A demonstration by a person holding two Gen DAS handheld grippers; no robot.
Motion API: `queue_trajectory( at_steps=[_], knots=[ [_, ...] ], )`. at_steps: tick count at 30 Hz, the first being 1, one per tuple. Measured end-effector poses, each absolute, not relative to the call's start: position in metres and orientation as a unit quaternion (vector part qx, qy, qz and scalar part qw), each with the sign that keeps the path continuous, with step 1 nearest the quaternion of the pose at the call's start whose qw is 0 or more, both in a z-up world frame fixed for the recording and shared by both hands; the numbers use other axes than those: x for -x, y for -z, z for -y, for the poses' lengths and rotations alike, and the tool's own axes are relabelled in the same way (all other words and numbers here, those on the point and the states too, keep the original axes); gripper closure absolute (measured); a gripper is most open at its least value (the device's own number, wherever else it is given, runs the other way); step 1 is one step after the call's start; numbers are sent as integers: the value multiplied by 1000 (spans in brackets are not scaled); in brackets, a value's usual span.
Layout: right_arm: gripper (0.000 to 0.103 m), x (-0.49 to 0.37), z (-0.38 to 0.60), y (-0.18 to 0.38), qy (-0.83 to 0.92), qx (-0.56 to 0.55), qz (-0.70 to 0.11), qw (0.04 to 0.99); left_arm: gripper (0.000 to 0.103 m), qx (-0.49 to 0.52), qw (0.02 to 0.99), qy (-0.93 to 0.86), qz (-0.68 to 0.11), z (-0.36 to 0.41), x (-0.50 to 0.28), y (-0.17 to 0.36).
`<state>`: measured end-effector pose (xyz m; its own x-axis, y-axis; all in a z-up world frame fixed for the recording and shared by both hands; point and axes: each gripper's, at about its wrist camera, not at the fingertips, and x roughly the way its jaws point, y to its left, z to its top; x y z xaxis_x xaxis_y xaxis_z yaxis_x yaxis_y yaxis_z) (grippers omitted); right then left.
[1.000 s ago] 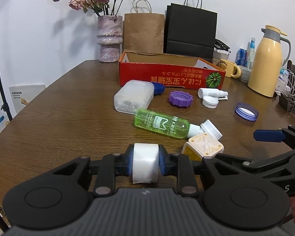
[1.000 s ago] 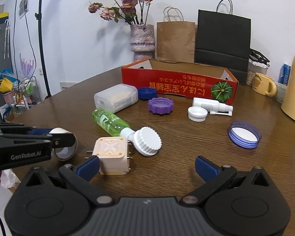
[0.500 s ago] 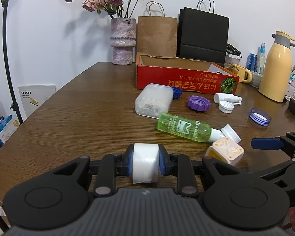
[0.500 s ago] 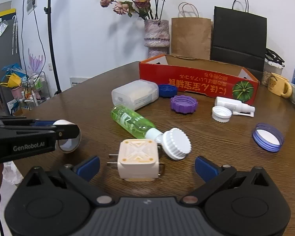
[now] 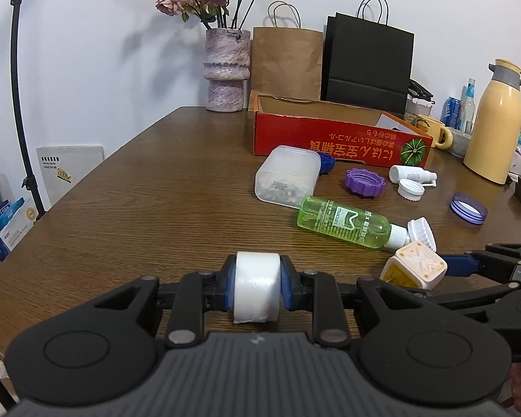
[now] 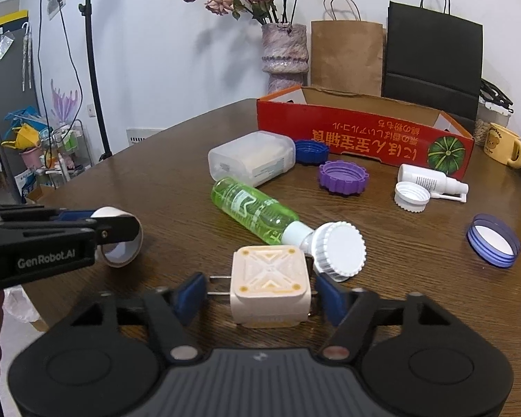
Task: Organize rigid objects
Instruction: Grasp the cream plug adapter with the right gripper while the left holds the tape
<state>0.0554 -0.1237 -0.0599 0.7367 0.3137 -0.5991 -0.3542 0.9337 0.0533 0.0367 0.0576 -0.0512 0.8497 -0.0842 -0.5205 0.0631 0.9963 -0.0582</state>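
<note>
Since the earlier frame, right gripper [image 6: 258, 293] jaws are closing around the plug cube [image 6: 270, 286] near the table's front edge, pads not yet pressing; left gripper [image 5: 257, 286] clamps the tape roll [image 5: 257, 286].

On the wooden table [image 6: 177, 173]: two bottles, green [image 6: 251, 210] and white [image 6: 429, 180]; four loose caps, blue [image 6: 311, 151], purple [image 6: 342, 176], white [image 6: 411, 196], lavender [image 6: 493, 239]; one clear container [image 6: 251, 161]; one cube charger [image 6: 269, 286]; one tape roll [image 5: 257, 290]; one red box [image 6: 364, 135].
</note>
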Motion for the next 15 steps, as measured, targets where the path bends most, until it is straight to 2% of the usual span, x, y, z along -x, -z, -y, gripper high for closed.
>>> queue_trajectory(
  at_steps=[15],
  knots=[
    [38,-53,128,58,-180,26,-306,935,77,18,962,31,-271,-55,-37,48]
  ],
)
